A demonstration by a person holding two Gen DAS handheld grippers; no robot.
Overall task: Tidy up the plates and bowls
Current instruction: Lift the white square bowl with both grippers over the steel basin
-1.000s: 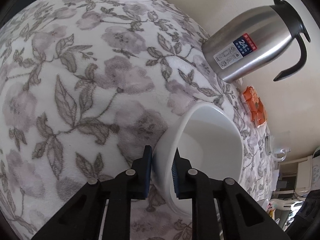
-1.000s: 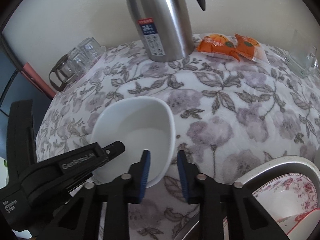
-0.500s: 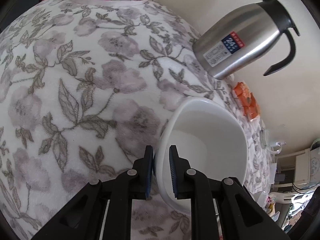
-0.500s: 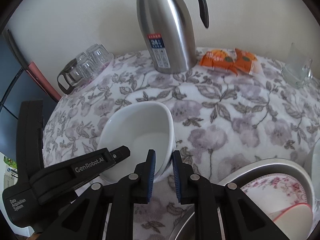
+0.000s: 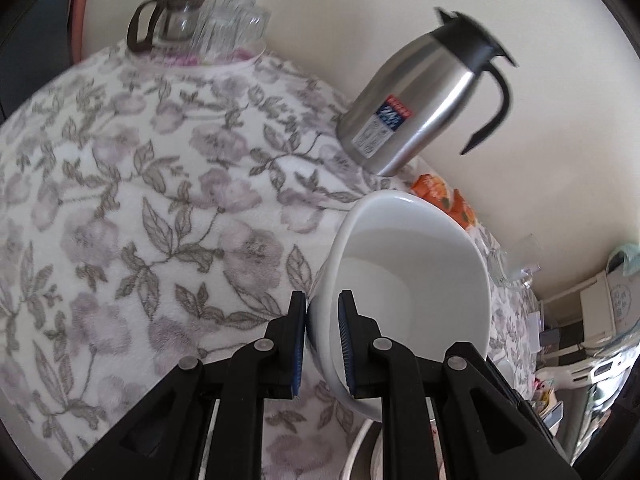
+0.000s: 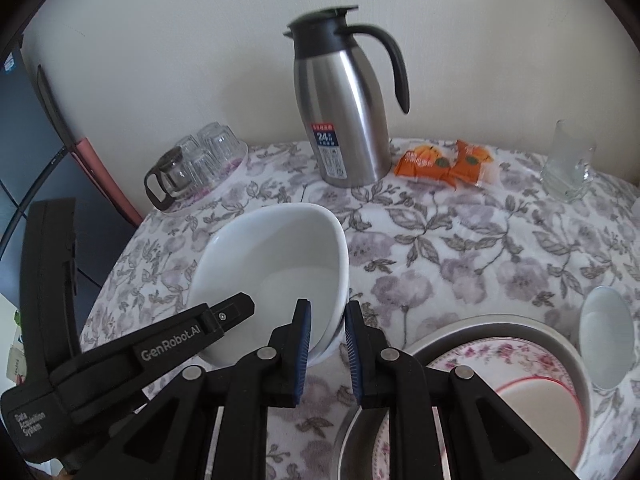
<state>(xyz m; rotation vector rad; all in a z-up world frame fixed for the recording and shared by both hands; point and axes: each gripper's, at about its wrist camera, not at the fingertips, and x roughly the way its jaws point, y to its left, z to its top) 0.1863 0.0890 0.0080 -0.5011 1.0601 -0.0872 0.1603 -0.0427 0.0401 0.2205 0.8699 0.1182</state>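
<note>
Tablecloth (image 6: pixel 460 248) with grey flowers lies under everything. White bowl (image 6: pixel 280 264) hangs tilted between both tools: left gripper (image 5: pixel 322 332) is clamped on its rim, and right gripper (image 6: pixel 328 340) is clamped on the opposite rim.

White bowl (image 6: pixel 276 264), grey-floral tablecloth (image 6: pixel 460 256)

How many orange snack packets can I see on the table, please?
2. Both lie side by side on the floral tablecloth, right of the steel thermos: one orange packet nearer it, the other beyond. None seems hidden.
</note>
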